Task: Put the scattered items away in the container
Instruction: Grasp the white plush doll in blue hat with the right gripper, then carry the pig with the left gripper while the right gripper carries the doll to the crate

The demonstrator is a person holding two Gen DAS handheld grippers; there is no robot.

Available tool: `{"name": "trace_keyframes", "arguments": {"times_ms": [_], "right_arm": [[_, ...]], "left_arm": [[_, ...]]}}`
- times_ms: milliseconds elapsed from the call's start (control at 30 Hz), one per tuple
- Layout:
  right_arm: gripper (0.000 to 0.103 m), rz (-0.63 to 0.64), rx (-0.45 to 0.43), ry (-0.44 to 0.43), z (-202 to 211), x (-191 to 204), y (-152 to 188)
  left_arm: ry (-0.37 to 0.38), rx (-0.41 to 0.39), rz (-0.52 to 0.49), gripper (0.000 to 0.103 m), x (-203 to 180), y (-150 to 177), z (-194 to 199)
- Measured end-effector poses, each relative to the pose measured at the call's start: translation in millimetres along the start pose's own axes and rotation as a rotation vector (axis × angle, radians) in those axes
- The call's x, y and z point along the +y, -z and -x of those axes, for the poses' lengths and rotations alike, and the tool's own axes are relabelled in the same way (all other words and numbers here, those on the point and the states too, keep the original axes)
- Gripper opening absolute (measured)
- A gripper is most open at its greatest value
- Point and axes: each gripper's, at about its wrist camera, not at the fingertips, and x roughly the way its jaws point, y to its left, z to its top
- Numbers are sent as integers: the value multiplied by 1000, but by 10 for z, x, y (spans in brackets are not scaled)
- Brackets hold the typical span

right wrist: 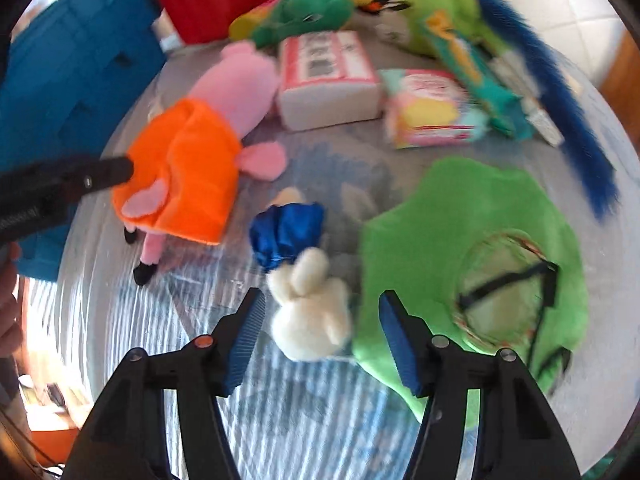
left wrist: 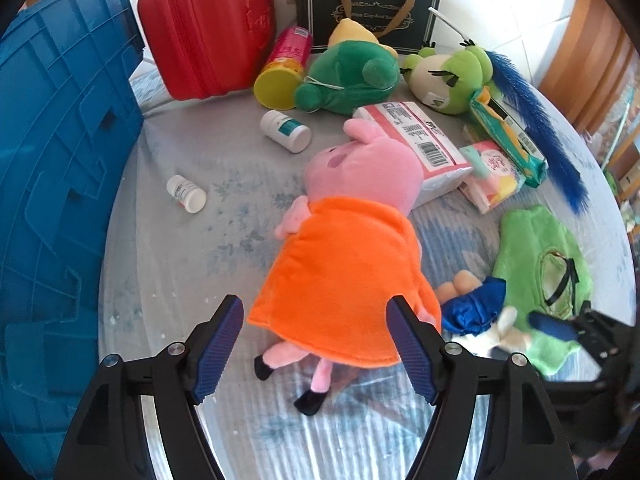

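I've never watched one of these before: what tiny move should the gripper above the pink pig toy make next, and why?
Probably ease the left gripper down so its open jaws straddle the pink pig toy, then close. The pads stand on either side of the orange dress without pressing it, and the toy lies flat on the bed beside the blue container.

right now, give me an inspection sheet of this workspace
surface: floral sheet, wrinkled
job's things: pig plush lying flat; white rabbit toy; two pill bottles; blue crate at the left
clutter: red case, green plushes, tissue packs, green cloth
grippers: left gripper open over the pig's orange dress; right gripper open around the rabbit, not gripping
cables: nothing seen
surroundings: white tiled wall
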Motion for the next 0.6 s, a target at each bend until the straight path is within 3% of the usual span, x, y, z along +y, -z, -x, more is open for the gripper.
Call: {"name": "trace_keyframes", "arguments": {"times_ms": [100, 133, 200, 400, 600], "right_arm": [[57, 46, 40, 46, -254, 67, -56], [41, 45, 63, 45, -341, 61, -71], [40, 18, 58, 22, -339, 16, -126], [39, -48, -98, 12, 188, -302, -565], [39, -67, -116, -1, 202, -426, -888]], "left_arm": [[11, 2, -10, 74, -58, -107, -68], [12, 4, -15, 74, -80, -149, -96], [18, 11, -25, 74, -135, -267, -182], [29, 81, -50, 76, -299, -631, -560], [-6, 127, -87, 79, -422, -756, -829]]}}
